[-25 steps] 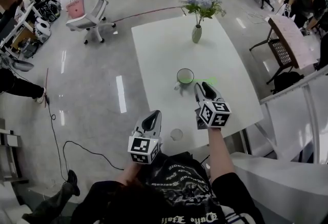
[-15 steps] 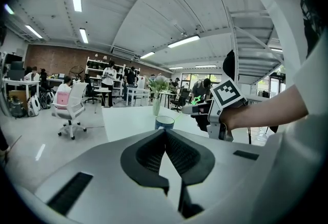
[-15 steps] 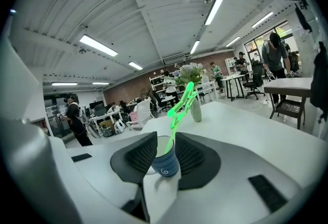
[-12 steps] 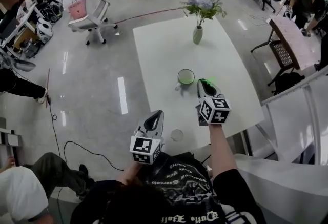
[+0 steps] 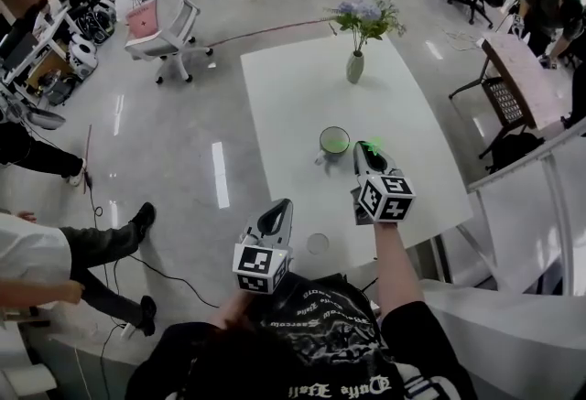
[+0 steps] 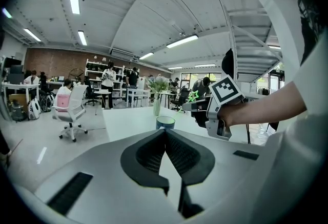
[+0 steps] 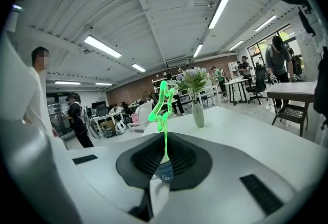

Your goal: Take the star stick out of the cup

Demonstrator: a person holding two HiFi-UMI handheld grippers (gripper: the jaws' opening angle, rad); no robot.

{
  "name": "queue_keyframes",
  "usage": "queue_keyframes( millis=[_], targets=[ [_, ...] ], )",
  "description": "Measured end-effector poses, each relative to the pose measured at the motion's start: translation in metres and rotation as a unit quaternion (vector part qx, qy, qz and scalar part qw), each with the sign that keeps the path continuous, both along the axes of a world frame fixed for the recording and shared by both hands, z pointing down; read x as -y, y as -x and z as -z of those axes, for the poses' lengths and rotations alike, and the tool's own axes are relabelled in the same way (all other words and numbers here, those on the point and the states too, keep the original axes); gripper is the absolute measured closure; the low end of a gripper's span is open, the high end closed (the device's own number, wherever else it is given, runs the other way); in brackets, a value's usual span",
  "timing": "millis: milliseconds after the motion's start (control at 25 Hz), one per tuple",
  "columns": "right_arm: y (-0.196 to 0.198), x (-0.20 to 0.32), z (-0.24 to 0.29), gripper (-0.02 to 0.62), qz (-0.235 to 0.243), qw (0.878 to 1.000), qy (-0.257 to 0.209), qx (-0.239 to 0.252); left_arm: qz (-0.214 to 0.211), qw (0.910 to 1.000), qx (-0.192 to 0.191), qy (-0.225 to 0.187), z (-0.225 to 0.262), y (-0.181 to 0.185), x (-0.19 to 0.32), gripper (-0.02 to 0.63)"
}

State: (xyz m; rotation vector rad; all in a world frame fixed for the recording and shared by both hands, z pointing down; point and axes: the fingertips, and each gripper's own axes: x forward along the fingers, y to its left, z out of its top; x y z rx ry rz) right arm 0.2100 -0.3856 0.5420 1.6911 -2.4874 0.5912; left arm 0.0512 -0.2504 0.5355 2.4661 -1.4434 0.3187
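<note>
A green-rimmed cup [image 5: 333,141] stands mid-table on the white table [image 5: 293,96]. The thin green star stick [image 5: 371,148] leans out of it to the right. My right gripper [image 5: 369,156] is just right of the cup, and its jaws are closing with the stick between them. In the right gripper view the stick [image 7: 164,115] rises from where the pads meet, star uppermost, with the cup [image 7: 165,172] showing beyond the jaws. My left gripper [image 5: 275,210] hovers at the table's near edge, shut and holding nothing. The left gripper view shows the cup [image 6: 165,122] ahead and the right gripper [image 6: 193,107].
A vase of flowers [image 5: 355,64] stands at the table's far end. A small clear round thing [image 5: 317,243] lies near the front edge. Left of the table a person's legs [image 5: 101,247] cross the floor, with an office chair [image 5: 169,23] farther back.
The right gripper's jaws have come together on the star stick beside the cup. A person has walked into view on the floor at the left. The left gripper has stayed put.
</note>
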Motion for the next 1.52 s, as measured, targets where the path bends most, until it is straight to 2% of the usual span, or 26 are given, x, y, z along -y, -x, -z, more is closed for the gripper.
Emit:
queue_keyframes(
  millis=[360,680,880,1000,1160,1320,1520],
  targets=[
    [-0.004,-0.022,0.038,0.577,0.004,0.998,-0.057,0.003,0.008,1.0000,-0.005,0.000,0.001,0.006,-0.010,0.586],
    [-0.020,-0.068,0.078,0.577,-0.008,0.995,-0.103,0.010,0.014,0.9998,-0.013,-0.006,0.008,0.014,-0.018,0.586],
    [-0.032,-0.105,0.090,0.577,-0.028,0.992,-0.121,0.037,0.026,0.9995,-0.017,-0.009,0.010,0.027,-0.024,0.586],
    [-0.036,-0.127,0.095,0.576,-0.036,0.991,-0.125,0.040,0.029,0.9993,-0.023,-0.011,0.011,0.033,-0.027,0.586],
    [-0.037,-0.155,0.087,0.576,-0.031,0.992,-0.125,0.010,0.028,0.9993,-0.023,-0.014,0.010,0.035,-0.037,0.586],
    [-0.040,-0.178,0.061,0.576,-0.045,0.994,-0.095,0.011,0.022,0.9994,-0.023,-0.010,0.005,0.032,-0.043,0.586],
    [-0.042,-0.202,0.037,0.575,-0.056,0.997,-0.058,-0.012,0.003,0.9996,-0.026,-0.005,0.002,0.021,-0.051,0.586]
  ],
)
